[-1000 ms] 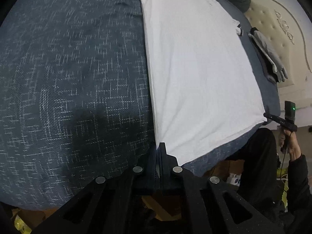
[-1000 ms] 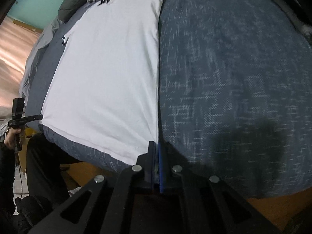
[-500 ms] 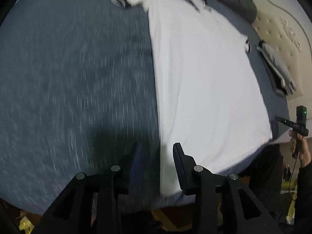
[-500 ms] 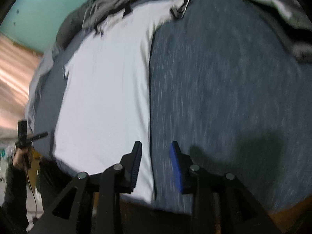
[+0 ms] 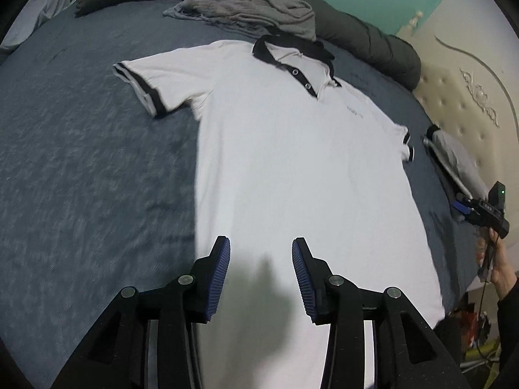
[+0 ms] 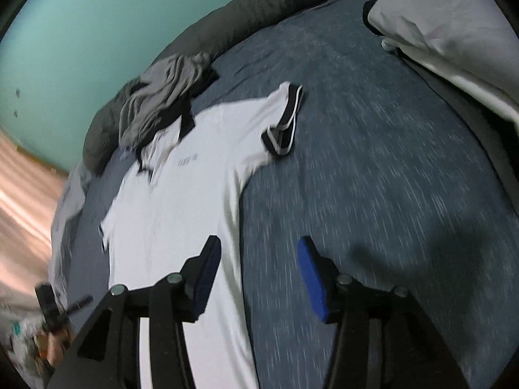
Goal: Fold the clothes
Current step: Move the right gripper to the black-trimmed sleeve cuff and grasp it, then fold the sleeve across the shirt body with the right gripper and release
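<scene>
Jaws of both grippers, left (image 5: 261,267) and right (image 6: 259,270), we find spread and holding nothing. White short-sleeved polo shirt with black collar (image 5: 292,162) lies flat on the blue-grey speckled bed (image 5: 81,178), ahead of them.

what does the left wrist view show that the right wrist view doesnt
Only the left wrist view shows the collar buttons and the cream tufted headboard.

Only the right wrist view shows the pale folded garment at the far corner of the bed and a pinkish-brown surface beside the bed.

Both show the white polo shirt lying flat on the blue bedspread, the crumpled grey garment, the teal wall, and an open hand-held gripper: the left and the right, neither holding anything.
</scene>
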Motion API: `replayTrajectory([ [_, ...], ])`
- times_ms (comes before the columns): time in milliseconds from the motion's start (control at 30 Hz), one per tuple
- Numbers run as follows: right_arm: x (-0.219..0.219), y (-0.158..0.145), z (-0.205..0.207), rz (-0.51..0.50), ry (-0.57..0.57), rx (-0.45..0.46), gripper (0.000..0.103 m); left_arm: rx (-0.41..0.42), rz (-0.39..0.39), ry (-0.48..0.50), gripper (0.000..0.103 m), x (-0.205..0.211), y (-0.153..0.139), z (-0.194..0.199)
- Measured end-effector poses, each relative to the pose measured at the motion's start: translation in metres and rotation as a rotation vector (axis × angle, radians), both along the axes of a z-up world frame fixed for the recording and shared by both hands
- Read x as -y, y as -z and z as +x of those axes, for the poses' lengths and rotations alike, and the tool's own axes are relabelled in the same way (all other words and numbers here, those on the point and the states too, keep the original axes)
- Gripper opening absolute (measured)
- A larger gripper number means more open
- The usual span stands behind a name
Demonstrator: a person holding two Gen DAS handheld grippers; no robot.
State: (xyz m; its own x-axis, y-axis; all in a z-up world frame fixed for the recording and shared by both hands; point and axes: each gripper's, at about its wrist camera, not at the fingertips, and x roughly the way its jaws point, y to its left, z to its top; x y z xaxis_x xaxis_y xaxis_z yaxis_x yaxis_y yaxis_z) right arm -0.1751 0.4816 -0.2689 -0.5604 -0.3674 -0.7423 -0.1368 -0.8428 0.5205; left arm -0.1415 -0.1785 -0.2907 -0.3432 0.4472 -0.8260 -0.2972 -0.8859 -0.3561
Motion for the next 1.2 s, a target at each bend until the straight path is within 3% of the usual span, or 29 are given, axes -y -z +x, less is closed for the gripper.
replayTrajectory([
  [133,-0.011,0.015,-0.032,-0.036,0.089,-0.012,0.060,-0.018,0.008,-0.009,0.045,-0.017,0.012,-0.015],
  [467,-0.020,0.039,-0.110,-0.017,0.173,-0.026,0.065,-0.082,0.018,-0.065,0.049,-0.033,0.037,-0.041],
  [667,-0.026,0.052,-0.146,0.002,0.186,-0.018,0.065,-0.104,0.015,-0.082,0.052,-0.032,0.048,-0.050],
  [767,-0.027,0.061,-0.161,0.025,0.175,-0.008,0.065,-0.101,0.025,-0.103,0.060,-0.029,0.051,-0.051],
  [967,-0.023,0.070,-0.178,0.078,0.152,-0.023,0.065,-0.107,0.017,-0.106,0.060,-0.030,0.053,-0.055],
  [1033,-0.020,0.069,-0.182,0.101,0.135,-0.030,0.054,-0.109,0.018,-0.104,0.060,-0.030,0.054,-0.055],
  [1100,-0.015,0.067,-0.185,0.127,0.114,-0.036,0.030,-0.107,0.016,-0.101,0.060,-0.031,0.055,-0.055],
  [1200,-0.007,0.064,-0.188,0.134,0.075,-0.062,0.011,-0.104,0.019,-0.098,0.060,-0.031,0.056,-0.055],
])
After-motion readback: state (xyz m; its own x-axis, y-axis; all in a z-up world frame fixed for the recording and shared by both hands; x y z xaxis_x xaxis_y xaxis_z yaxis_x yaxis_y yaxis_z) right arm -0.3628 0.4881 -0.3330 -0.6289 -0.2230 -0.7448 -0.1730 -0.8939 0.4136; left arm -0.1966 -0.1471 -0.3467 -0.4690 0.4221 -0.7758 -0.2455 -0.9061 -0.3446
